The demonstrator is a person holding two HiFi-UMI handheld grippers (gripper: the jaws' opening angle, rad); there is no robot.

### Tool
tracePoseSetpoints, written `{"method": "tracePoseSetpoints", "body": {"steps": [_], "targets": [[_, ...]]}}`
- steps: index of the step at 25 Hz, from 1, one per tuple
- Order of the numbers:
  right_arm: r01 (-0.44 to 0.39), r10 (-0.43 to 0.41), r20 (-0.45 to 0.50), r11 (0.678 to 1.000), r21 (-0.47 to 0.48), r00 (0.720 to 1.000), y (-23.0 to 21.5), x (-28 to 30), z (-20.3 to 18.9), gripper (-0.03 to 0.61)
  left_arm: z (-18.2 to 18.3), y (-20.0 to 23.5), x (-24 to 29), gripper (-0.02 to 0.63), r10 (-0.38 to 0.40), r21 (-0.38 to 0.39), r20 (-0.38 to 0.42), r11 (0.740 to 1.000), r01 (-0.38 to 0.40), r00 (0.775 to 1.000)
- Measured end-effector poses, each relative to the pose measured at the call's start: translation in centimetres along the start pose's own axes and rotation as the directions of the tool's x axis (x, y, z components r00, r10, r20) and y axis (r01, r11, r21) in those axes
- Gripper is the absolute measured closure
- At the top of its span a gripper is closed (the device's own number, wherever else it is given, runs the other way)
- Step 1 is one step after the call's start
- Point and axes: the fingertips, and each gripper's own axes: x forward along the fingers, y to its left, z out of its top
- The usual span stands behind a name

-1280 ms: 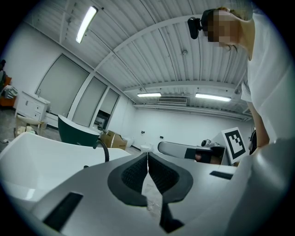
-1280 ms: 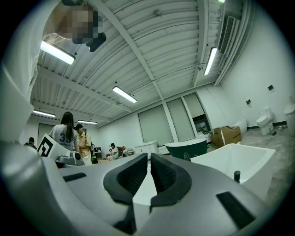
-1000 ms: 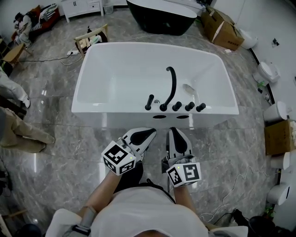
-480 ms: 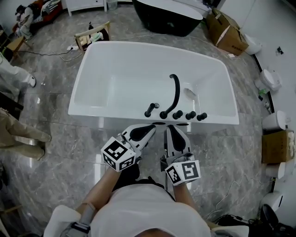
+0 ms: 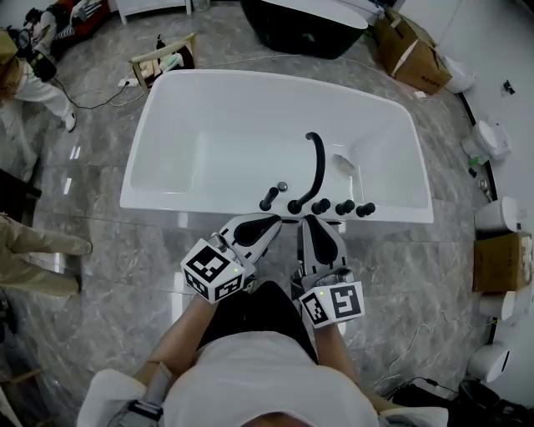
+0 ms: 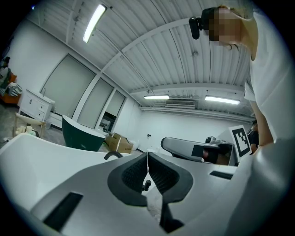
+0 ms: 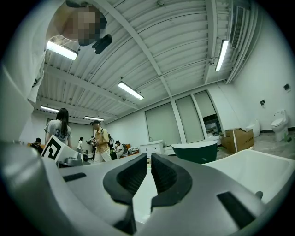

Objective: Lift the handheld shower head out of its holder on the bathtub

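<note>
Handheld shower head (image 5: 269,198), a slim black wand, sits tilted in its holder on the near rim of a white bathtub (image 5: 209,142). It is just ahead of the left tongs (image 5: 274,222), which do not touch it. Both tongs are held level and side by side by a person in a white top, their tips at the tub's outer edge. The left tongs are clenched, pads meeting at the tips with nothing gripped; in the left gripper view a small black fitting shows beyond them through the hollow beneath the tips. The right tongs (image 5: 309,223) are likewise clenched and empty, pointing at the foot of the curved black spout (image 5: 316,163). A row of black knobs (image 5: 343,206) runs along the rim ahead of the right tongs and off to their right. Each tool carries a marker cube (image 5: 214,272) at its rear. Far beyond the tongs, past the white tub, stand a dark bathtub (image 5: 304,25) and a cardboard box (image 5: 409,50) on the marble floor (image 5: 100,208).
</note>
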Motion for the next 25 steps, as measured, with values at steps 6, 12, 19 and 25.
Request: {"method": "tracePoseSetpoints", "body": {"steps": [6,12,19,25], "targets": [[-0.042,0.042,-0.006,0.999,0.012,0.999,-0.6,0.5,0.2,0.555,0.2,0.3,0.8,0.603,0.052,-0.014,0.011,0.999,-0.052,0.999],[-0.106,0.107,-0.035,0.994,0.012,0.994,-1.4,2.1,0.4,0.555,0.7,1.7,1.3,0.603,0.152,-0.053,0.021,0.987,-0.15,0.988],[-0.14,0.139,-0.064,0.99,-0.012,0.988,-2.5,4.0,-0.6,0.498,-0.5,3.1,2.1,0.603,0.224,-0.082,0.02,0.972,-0.221,0.974],[-0.146,0.146,-0.062,0.989,0.017,0.987,-3.3,5.0,-1.8,0.396,-1.6,4.4,2.5,0.603,0.259,-0.099,0.017,0.961,-0.256,0.966]]}}
